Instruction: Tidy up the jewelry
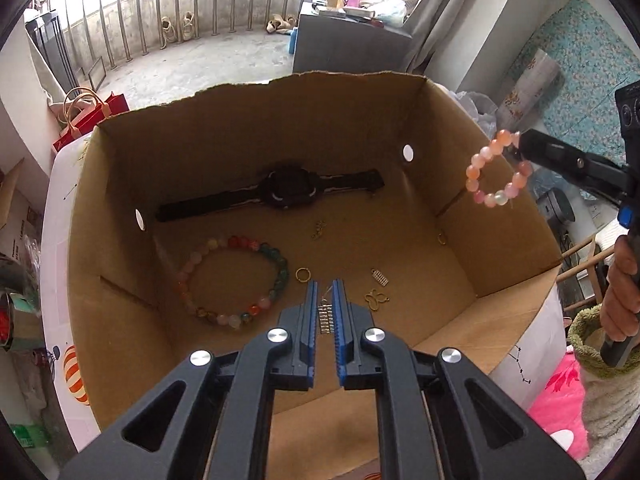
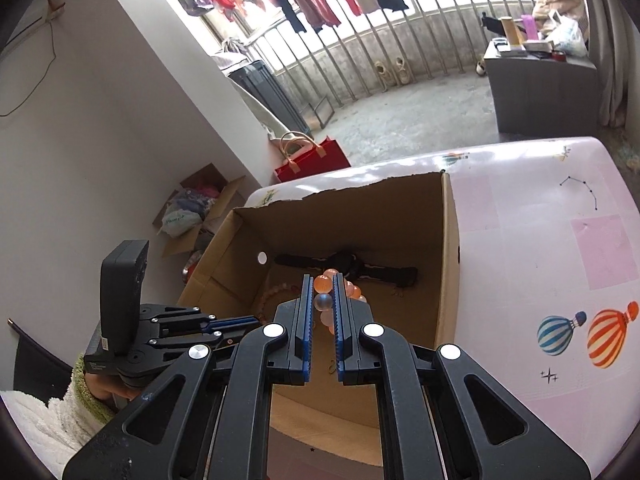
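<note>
An open cardboard box (image 1: 348, 80) holds a black watch (image 1: 280, 190), a multicolour bead bracelet (image 1: 280, 264), a gold ring (image 1: 303, 275), a butterfly charm (image 1: 376, 300) and a small ladder-shaped earring (image 1: 380, 278). Above the box floor, my left gripper (image 1: 326, 292) is shut on a matching ladder-shaped earring (image 1: 326, 318), which hangs between the blue pads. Over the box's right wall, my right gripper (image 1: 520, 148) is shut on a pink bead bracelet (image 1: 498, 172) that dangles below it. In the right wrist view those beads (image 2: 323, 285) sit between the right gripper (image 2: 324, 280) fingers, above the watch (image 2: 384, 272).
The box (image 2: 450, 240) stands on a table (image 2: 540, 240) with a pink-white balloon-print cover. A small gold chain piece (image 1: 319, 229) and another gold ring (image 1: 441, 237) lie on the box floor. A red bag (image 1: 96, 116) stands behind the table. A hand (image 1: 620, 292) grips the right handle.
</note>
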### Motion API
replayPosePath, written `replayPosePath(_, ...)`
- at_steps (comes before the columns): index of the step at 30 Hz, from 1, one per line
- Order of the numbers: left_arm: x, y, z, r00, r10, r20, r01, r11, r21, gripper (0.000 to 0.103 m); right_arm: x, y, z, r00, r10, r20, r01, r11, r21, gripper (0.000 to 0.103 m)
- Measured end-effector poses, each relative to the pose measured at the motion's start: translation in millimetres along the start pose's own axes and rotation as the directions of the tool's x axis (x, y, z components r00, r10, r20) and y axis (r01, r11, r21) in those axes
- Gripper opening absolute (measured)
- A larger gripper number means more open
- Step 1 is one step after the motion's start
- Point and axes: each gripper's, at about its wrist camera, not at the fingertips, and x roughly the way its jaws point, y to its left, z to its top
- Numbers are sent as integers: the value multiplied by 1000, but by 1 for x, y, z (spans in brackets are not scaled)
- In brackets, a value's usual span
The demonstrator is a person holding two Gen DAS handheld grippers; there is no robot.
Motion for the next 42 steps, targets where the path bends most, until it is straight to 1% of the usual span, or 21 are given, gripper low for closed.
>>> replayPosePath(3,7,0,1,1000,-3,-24,3,1000,3,10,0,-2,4,1000,5,-8,-5,1000,1,7)
replayPosePath(5,9,3,0,999,2,-37,-3,1000,-4,20,3,-3,7,1000,3,-12,-3,1000,7,7)
replayPosePath(6,9,4,-1,999,5,-39,-5,1000,-7,21,2,-1,7,1000,1,-15,-1,1000,9,7)
replayPosePath(10,4,8,-3,1000,8,-17,-9,1000,-17,24,4,1,8,999,16,-31,-15,1000,23,7)
replayPosePath(12,-7,9,-5,1000,11,25,-11,1000,-21,30,9,-1,10,998,30,-52,-28,999,30,7)
replayPosePath(15,-26,8,-9,992,53,116,-51,999,-19,53,22,2,13,992,43,-119,-40,999,30,7)
replayPosePath(17,-41,9,-14,980,89,177,-85,996,-31,62,35,4,13,981,47,-187,-43,999,25,7)
replayPosePath(19,-51,11,-20,971,107,216,-98,994,-50,67,51,9,14,966,29,-255,-30,1000,2,7)
replayPosePath(21,-62,14,-27,960,123,251,-106,991,-81,71,67,14,14,949,-11,-316,1,999,-32,7)
replayPosePath(25,-77,21,-38,942,148,300,-114,985,-127,77,96,20,9,905,-60,-422,33,997,-72,7)
replayPosePath(27,-81,21,-40,935,167,313,-128,981,-142,80,107,24,7,882,-145,-448,96,987,-131,8)
replayPosePath(28,-83,23,-42,932,177,317,-135,979,-151,80,110,26,5,872,-193,-451,130,977,-166,12)
replayPosePath(29,-86,25,-44,929,184,320,-138,978,-159,81,112,26,3,857,-234,-460,160,968,-194,14)
replayPosePath(30,-88,28,-46,927,189,324,-140,976,-167,81,112,26,1,850,-247,-465,167,964,-206,13)
replayPosePath(32,-92,33,-50,923,197,329,-143,973,-182,82,107,29,0,849,-277,-450,190,955,-229,15)
replayPosePath(33,-93,34,-50,923,201,330,-144,972,-188,83,100,31,1,854,-306,-421,215,944,-250,17)
replayPosePath(35,-94,39,-52,921,210,329,-148,968,-204,83,83,35,3,868,-335,-366,245,931,-271,21)
replayPosePath(36,-94,42,-53,920,212,329,-147,967,-210,83,72,36,5,881,-332,-338,249,932,-265,22)
replayPosePath(38,-95,47,-55,919,216,329,-145,963,-228,83,44,35,10,914,-302,-271,246,944,-222,26)
replayPosePath(40,-97,53,-59,918,220,329,-137,957,-255,84,13,28,14,942,-282,-182,254,953,-163,39)
replayPosePath(42,-95,60,-61,921,210,328,-114,951,-289,85,-12,17,11,951,-293,-104,282,954,-102,45)
